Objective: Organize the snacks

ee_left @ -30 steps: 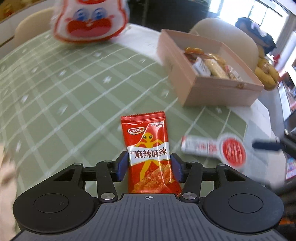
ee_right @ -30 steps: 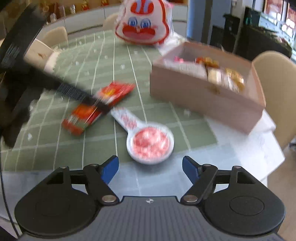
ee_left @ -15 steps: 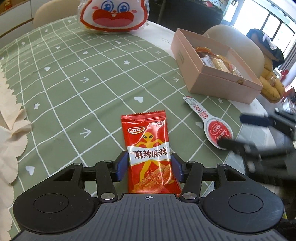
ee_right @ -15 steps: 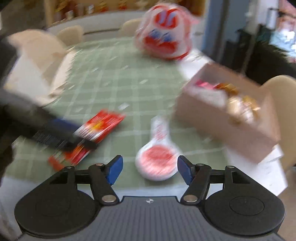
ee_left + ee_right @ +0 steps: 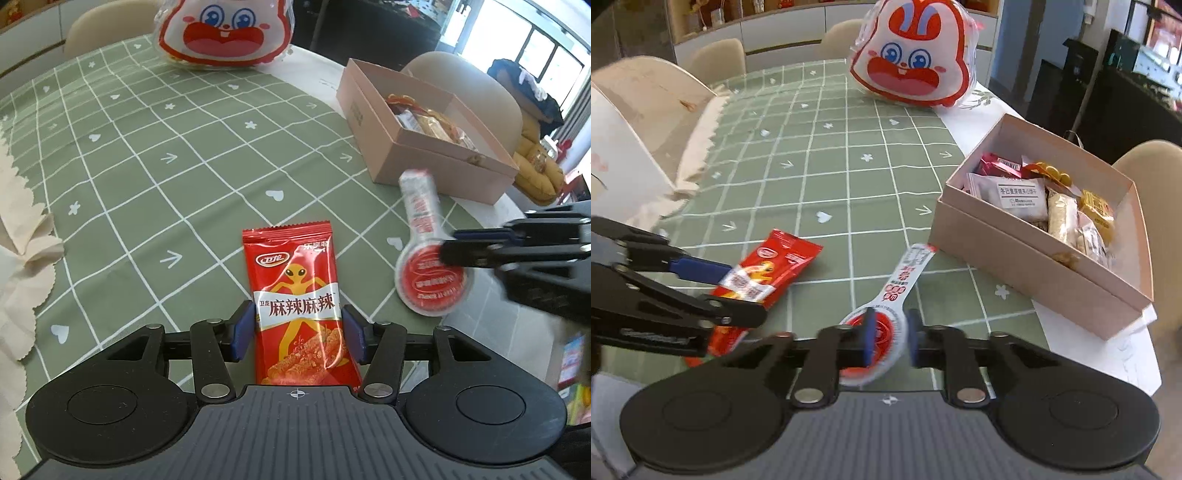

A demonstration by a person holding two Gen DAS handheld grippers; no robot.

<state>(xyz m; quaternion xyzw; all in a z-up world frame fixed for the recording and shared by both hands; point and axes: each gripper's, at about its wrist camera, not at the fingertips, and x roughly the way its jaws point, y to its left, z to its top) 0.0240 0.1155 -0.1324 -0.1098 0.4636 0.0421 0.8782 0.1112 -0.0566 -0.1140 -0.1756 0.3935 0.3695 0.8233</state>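
My left gripper (image 5: 297, 334) is shut on a red spicy-strip snack packet (image 5: 295, 295), held over the green checked tablecloth (image 5: 147, 166); the packet also shows in the right wrist view (image 5: 764, 277). My right gripper (image 5: 889, 338) is shut on the round red end of a spoon-shaped snack pack (image 5: 886, 317), seen in the left wrist view (image 5: 424, 266) too. A pink open box (image 5: 1034, 258) with several wrapped snacks stands to the right (image 5: 424, 147).
A large rabbit-face snack bag (image 5: 916, 66) stands at the table's far end (image 5: 225, 33). Beige cloth (image 5: 18, 258) lies along the left edge. Cream chairs (image 5: 716, 59) surround the table. A white card box (image 5: 617, 155) stands at the left.
My right gripper moved in and closed on the spoon-shaped pack, which has turned and lifted. My left gripper keeps its hold on the red packet.
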